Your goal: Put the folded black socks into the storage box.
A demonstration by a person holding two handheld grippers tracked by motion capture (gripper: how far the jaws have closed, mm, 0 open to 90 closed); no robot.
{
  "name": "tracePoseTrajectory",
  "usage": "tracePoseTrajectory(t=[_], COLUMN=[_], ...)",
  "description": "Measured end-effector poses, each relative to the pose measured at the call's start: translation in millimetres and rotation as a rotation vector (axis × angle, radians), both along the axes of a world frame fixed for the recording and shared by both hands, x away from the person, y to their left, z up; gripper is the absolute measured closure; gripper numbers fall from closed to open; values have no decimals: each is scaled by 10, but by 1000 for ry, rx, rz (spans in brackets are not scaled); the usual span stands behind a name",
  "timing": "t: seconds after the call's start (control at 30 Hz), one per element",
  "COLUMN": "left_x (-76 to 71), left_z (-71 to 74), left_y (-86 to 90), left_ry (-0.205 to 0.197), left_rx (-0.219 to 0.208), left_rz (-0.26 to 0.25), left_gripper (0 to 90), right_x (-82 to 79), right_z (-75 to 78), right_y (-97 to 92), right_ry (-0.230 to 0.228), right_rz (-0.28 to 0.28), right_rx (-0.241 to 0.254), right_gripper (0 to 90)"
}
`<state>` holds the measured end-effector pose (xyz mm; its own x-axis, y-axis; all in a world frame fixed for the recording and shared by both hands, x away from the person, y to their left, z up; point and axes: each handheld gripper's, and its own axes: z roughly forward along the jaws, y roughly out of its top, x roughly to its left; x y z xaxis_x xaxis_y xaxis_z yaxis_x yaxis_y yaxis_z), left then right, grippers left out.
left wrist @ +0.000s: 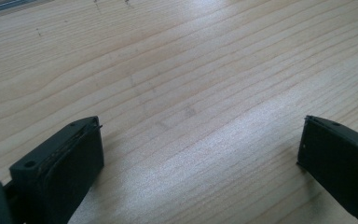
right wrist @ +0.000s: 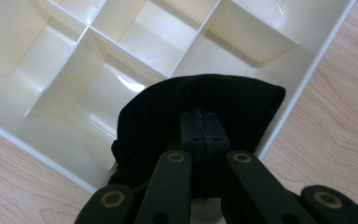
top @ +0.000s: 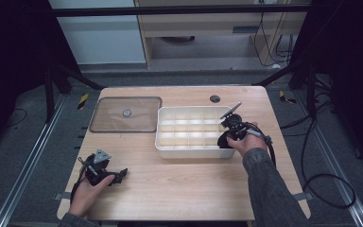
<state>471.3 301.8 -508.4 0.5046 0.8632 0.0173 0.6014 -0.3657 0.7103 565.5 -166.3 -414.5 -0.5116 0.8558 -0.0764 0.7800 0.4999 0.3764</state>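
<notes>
Right gripper view shows your right claw (right wrist: 204,122) pinched on a black cloth (right wrist: 177,112) over the white divided tray (right wrist: 23,126), worktop (top: 179,184) centre. High view: left claw (top: 118,175) spread wide, near-left corner; clear lid (top: 123,120) beside tray.

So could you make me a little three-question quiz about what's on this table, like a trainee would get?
1. True or false: the left tongs are clamped on something.
2. What are the right tongs holding? A) a clear lid B) a black cloth C) a cable
3. Where does the clear lid lie relative to the white divided tray?

Key:
1. False. Their jaws stand apart over bare table.
2. B. They are shut on the black cloth, at the tray's near right corner.
3. Flat on the table, beside the tray on the person's left.
</notes>
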Motion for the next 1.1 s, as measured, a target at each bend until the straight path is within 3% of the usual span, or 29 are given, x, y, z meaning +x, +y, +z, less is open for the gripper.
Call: tracePoseTrajectory(t=[0.53,1.1], left_x=[6,6], left_z=[-1,0], left_y=[-2,-1], left_ry=[-2,-1], left_rx=[1,2], left_rz=[0,-1], left_gripper=[0,0], right_x=[-34,-18], right_z=[-152,-166], right_y=[1,10], right_ry=[36,55], right_rz=[-6,-9], right_rx=[-2,-6], right_gripper=[900,900])
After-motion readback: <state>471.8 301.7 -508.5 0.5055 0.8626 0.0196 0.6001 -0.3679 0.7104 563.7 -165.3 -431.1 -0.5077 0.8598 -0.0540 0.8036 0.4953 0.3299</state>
